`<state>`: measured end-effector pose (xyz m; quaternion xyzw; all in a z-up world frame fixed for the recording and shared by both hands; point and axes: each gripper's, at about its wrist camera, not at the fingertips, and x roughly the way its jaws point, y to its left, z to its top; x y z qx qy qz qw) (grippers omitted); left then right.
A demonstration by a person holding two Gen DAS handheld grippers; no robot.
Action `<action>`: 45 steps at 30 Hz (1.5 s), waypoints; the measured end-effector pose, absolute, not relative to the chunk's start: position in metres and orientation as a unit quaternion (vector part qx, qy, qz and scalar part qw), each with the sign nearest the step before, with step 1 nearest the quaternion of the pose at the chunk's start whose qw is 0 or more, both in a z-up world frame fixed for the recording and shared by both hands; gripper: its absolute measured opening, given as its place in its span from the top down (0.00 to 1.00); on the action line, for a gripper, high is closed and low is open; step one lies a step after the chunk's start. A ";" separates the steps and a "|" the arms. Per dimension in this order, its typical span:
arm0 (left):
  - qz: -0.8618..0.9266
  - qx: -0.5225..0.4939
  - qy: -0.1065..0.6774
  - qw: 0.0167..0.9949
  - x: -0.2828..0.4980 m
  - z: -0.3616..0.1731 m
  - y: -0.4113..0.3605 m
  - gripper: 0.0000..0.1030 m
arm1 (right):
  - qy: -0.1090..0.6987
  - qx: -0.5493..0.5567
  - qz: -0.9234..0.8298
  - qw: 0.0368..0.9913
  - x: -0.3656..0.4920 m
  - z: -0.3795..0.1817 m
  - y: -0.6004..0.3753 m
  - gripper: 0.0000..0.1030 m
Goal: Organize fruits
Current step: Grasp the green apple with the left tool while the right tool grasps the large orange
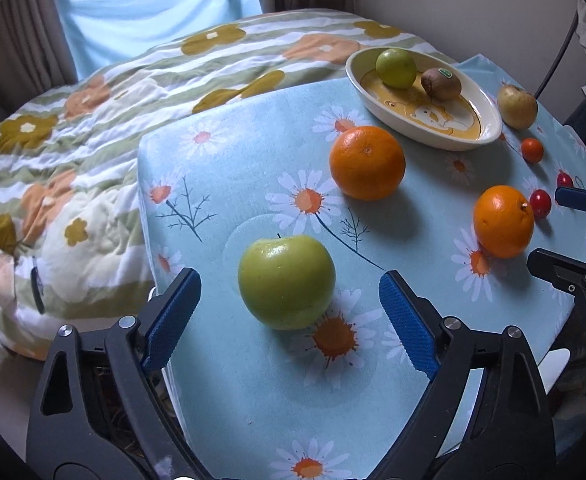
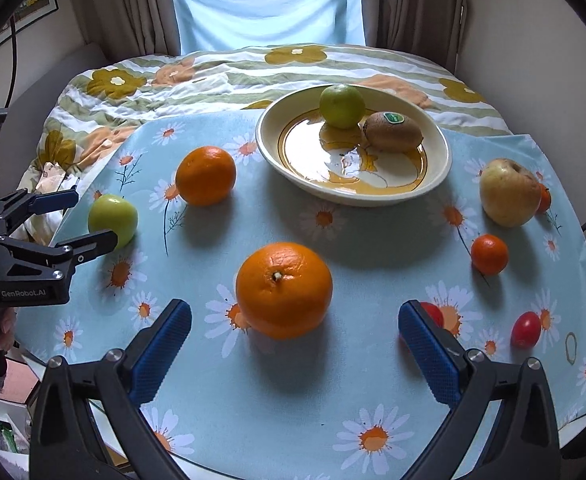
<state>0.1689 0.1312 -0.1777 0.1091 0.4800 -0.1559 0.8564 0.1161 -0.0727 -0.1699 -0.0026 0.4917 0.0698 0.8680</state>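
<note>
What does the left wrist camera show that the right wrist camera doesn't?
Only the left wrist view shows the open left gripper framing the green apple.

Only the right wrist view shows the open right gripper framing the near orange, and the tiny orange fruit behind the yellowish apple.

Both show the cream oval dish holding a green fruit and brown kiwi.

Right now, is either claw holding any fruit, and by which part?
Nothing is held. Left claw is open around the green apple; right claw is open around the large orange.
</note>
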 end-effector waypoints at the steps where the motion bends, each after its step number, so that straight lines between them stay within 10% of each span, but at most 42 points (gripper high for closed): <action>1: -0.158 0.109 0.482 0.855 0.171 -0.181 0.132 0.10 | 0.494 -0.001 0.068 0.867 0.117 -0.172 -0.072 0.00; 13: -0.182 0.104 0.499 0.841 0.182 -0.194 0.136 0.41 | 0.502 0.007 0.056 0.863 0.123 -0.184 -0.066 0.00; 29: -0.177 0.093 0.501 0.842 0.179 -0.193 0.141 0.41 | 0.507 -0.001 0.066 0.859 0.135 -0.191 -0.058 0.12; 45: -0.142 0.078 0.498 0.852 0.161 -0.185 0.142 0.42 | 0.517 -0.010 0.095 0.850 0.142 -0.199 -0.061 0.45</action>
